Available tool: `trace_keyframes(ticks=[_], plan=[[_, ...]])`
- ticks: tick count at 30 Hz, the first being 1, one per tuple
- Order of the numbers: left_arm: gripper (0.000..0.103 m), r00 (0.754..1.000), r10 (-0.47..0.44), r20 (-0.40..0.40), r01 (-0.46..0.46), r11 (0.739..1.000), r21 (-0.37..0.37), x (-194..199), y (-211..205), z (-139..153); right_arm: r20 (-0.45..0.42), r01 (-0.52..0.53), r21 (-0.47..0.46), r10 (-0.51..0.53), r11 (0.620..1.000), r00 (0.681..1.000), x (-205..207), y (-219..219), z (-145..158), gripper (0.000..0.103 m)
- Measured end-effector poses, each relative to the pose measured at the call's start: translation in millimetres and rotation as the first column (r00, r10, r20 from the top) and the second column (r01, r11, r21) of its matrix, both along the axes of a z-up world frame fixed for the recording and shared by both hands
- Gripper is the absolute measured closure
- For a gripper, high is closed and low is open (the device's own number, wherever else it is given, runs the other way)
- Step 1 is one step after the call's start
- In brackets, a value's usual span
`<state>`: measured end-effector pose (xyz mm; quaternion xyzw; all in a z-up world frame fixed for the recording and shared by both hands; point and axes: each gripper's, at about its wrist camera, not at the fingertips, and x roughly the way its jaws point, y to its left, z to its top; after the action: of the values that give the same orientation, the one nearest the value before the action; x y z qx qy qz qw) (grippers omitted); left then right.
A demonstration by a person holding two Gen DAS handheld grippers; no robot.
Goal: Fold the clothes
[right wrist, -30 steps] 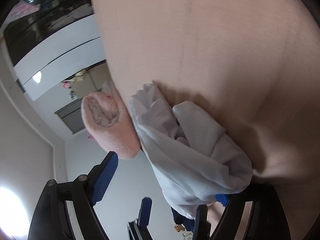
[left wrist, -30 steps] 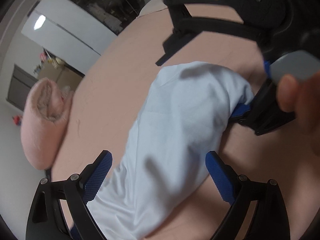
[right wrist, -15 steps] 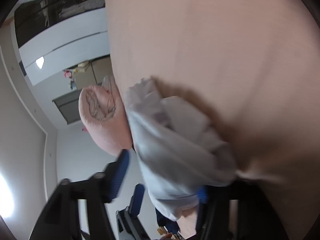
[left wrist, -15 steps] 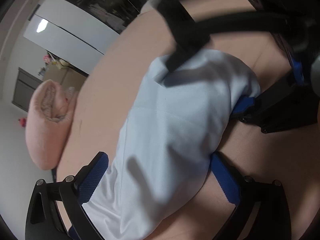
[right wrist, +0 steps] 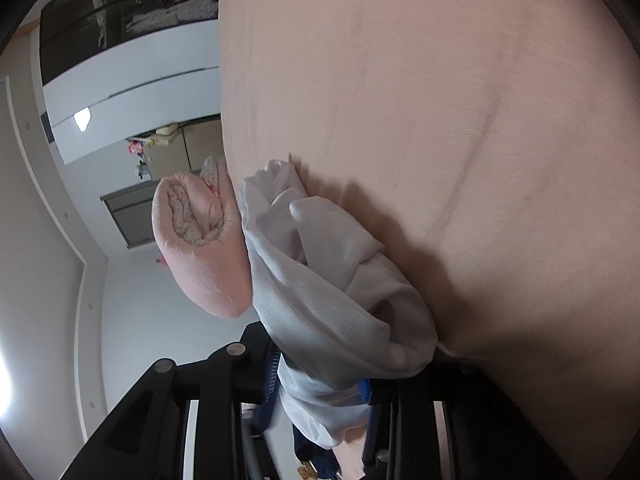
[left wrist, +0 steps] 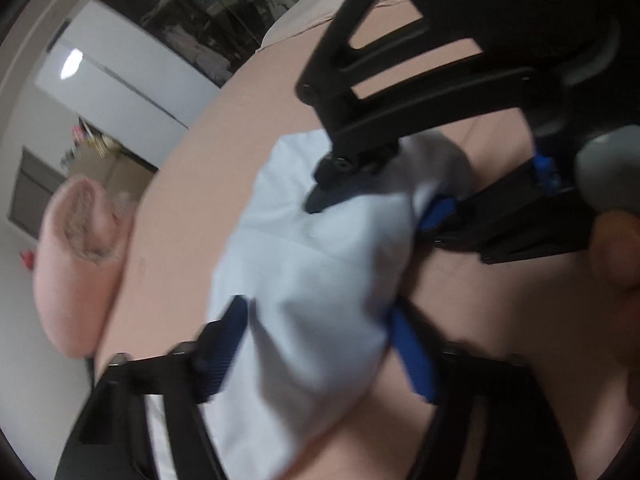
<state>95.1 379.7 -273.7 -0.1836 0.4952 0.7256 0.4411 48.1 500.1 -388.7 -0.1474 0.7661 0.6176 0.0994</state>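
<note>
Change since the earlier frames: the left gripper [left wrist: 316,344] had narrowed from a wide stance to a clamp on the white garment [left wrist: 316,264], and the right gripper [right wrist: 320,384] had drawn together from a spread stance.

Left wrist view, near: two blue-padded fingers [left wrist: 226,344] at lower centre, pressed against both flanks of the bunched cloth; motion blur noted. Lower right edge: part of a person's hand [left wrist: 616,256], pose unclear.

Middle: garment running from the bottom edge up to frame centre, lying on the pink bedsheet [left wrist: 208,184]. Its upper end was pinched by the right gripper [left wrist: 424,208], entering from the upper right with one black finger on top of the fabric.

Right wrist view, near: black fingers at the bottom edge, pinching a gathered bundle of the garment [right wrist: 332,280] between them; the cloth rose toward frame centre against the bedsheet [right wrist: 440,100].

Far, left of frame: rolled pink quilt [left wrist: 76,264] at the bed's edge, also seen at [right wrist: 200,240].
</note>
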Motion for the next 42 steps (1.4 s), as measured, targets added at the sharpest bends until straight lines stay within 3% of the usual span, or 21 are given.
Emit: trace_keyframes(ticks=[2, 7, 12, 16, 21, 27, 31, 38, 42], plan=[[0.053, 0.999, 0.028, 0.034, -0.029, 0.999, 0.022, -1, -1, 0, 0.021, -0.039, 0.014, 0.039, 0.999, 0.999, -3, 2, 1, 0.074], [0.057, 0.984, 0.091, 0.151, -0.1, 0.994, 0.053, -11, -2, 4, 0.097, -0.101, 0.06, 0.095, 0.993, 0.991, -13, 7, 11, 0.074], [0.057, 0.92, 0.158, 0.358, -0.196, 0.978, 0.072, -37, -5, 12, 0.17, -0.175, 0.161, 0.148, 0.971, 0.974, -24, 8, 24, 0.072], [0.057, 0.928, 0.158, 0.337, -0.199, 0.976, 0.089, -31, -5, 12, 0.217, -0.187, 0.191, 0.144, 0.964, 0.965, -28, 7, 32, 0.072], [0.057, 0.915, 0.17, 0.367, -0.221, 0.97, 0.103, -32, -5, 14, 0.28, -0.204, 0.235, 0.135, 0.95, 0.951, -30, 3, 43, 0.07], [0.059, 0.916, 0.165, 0.366, -0.224, 0.966, 0.126, -27, -3, 20, 0.343, -0.263, 0.347, 0.139, 0.9, 0.929, -36, -3, 59, 0.071], [0.068, 0.918, 0.167, 0.36, -0.24, 0.956, 0.168, -22, -4, 25, 0.382, -0.309, 0.391, 0.153, 0.867, 0.912, -41, -4, 70, 0.071], [0.074, 0.902, 0.182, 0.392, -0.292, 0.925, 0.244, -23, -6, 43, 0.462, -0.405, 0.478, 0.169, 0.779, 0.871, -58, -12, 102, 0.072], [0.074, 0.862, 0.186, 0.472, -0.354, 0.887, 0.297, -24, -16, 49, 0.528, -0.478, 0.526, 0.17, 0.703, 0.832, -70, -24, 122, 0.072]])
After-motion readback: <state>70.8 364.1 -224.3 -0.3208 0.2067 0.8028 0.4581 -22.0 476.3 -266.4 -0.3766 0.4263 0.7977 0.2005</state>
